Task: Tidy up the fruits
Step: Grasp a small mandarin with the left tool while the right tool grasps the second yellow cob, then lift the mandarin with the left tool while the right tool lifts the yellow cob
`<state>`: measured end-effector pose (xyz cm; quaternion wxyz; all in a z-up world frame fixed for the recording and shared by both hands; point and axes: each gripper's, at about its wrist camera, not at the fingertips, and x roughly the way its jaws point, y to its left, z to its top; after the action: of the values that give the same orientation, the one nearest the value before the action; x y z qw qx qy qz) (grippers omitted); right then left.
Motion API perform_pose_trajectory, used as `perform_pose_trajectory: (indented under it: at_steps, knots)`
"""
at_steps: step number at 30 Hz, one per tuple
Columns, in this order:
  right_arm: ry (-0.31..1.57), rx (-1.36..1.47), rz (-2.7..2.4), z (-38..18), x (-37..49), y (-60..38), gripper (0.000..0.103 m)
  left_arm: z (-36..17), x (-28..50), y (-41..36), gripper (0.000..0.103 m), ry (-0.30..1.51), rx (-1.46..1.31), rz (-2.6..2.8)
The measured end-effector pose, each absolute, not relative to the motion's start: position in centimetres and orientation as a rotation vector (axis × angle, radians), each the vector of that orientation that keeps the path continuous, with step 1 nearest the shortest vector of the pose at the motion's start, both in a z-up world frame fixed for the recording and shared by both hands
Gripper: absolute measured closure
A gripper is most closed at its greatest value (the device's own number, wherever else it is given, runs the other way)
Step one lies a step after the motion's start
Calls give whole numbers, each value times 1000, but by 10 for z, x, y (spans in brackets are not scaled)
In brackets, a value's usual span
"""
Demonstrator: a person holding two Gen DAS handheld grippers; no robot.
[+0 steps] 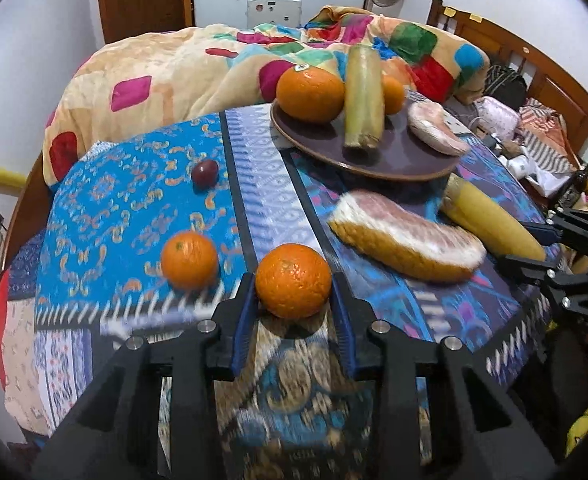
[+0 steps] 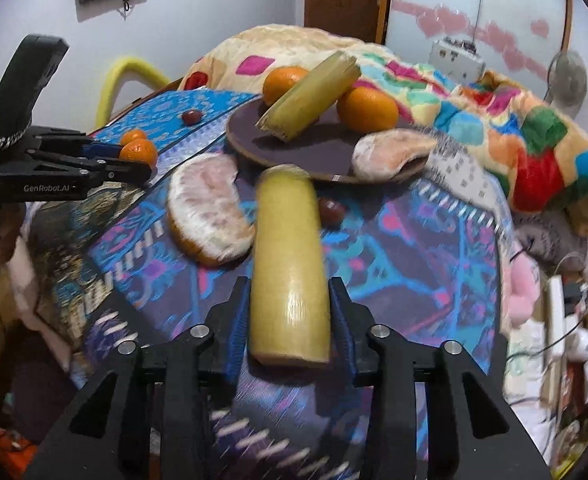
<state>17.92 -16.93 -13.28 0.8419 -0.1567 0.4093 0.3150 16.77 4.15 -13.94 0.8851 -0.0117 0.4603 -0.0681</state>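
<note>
Orange [image 1: 293, 280] clamped by left gripper [image 1: 293, 300] near table edge; sugarcane piece [image 2: 290, 276] clasped by right gripper [image 2: 290, 312], plate [image 2: 294, 152] ahead.

Motion blur smears the cloth [image 1: 294, 400] beneath the left tool [image 1: 293, 292]; the plate [image 2: 294, 152] partly hides behind the cane [image 2: 290, 272].

Got an orange [image 1: 293, 280] sitting between my left tool's [image 1: 294, 300] fingers, and a yellow sugarcane piece [image 2: 290, 268] lengthwise between my right tool's [image 2: 290, 312]. The brown plate [image 1: 374, 160] already has two oranges [image 1: 310, 94], another cane stick [image 1: 364, 96] and a pomelo wedge [image 1: 434, 128].
</note>
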Motion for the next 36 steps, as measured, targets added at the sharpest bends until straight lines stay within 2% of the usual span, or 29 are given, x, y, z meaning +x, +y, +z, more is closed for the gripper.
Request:
perform_pose_trajectory:
  at_steps: [9,18,24,36]
  knots:
    - [901,-334,648,-127,158,-176,68,-140,141,43,67,958,-32,-171]
    - [888,-383,638,-122,184,-149,67,-143,141,43,67,940,-24,-184]
    - [882,-392,622,-128,195,-143,70,-142,143,45,67,925,-38,-188]
    - [710,-258,585,-71,183,-167,70,-119,153,49,67,863,-38,-154]
